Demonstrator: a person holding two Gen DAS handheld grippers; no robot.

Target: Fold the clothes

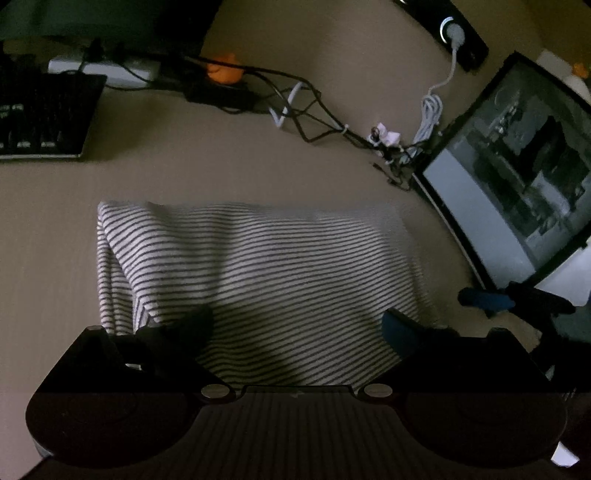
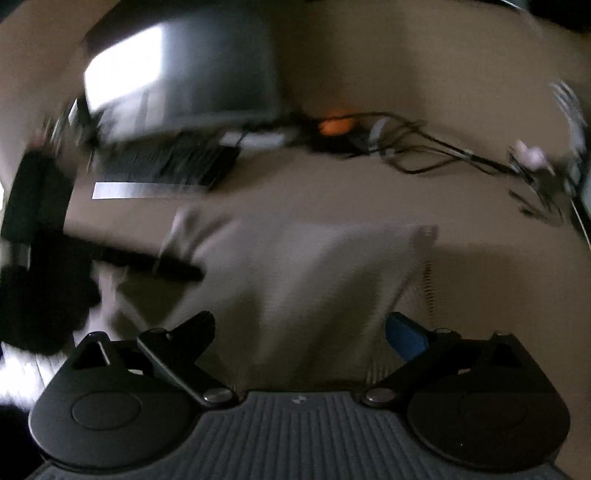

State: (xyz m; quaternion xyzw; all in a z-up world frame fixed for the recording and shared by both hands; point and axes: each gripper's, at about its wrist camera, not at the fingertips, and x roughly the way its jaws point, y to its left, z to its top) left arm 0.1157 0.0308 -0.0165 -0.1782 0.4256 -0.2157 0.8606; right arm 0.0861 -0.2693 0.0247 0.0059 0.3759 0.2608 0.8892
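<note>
A white garment with thin dark stripes (image 1: 266, 273) lies folded into a rough rectangle on the beige table (image 1: 221, 166). My left gripper (image 1: 299, 328) is open above its near edge, fingers spread wide with nothing between them. In the left wrist view the right gripper's fingers (image 1: 487, 299) show at the garment's right side. The right wrist view is motion-blurred; the garment (image 2: 314, 280) shows there as a pale patch. My right gripper (image 2: 299, 328) is open over its near part, empty. The left gripper (image 2: 147, 258) shows as a dark bar at the left.
A keyboard (image 1: 40, 114) lies at the far left, a monitor (image 1: 517, 177) stands at the right. Tangled black and white cables (image 1: 314, 114), an orange object (image 1: 223, 68) and a power strip (image 1: 458, 33) lie along the back of the table.
</note>
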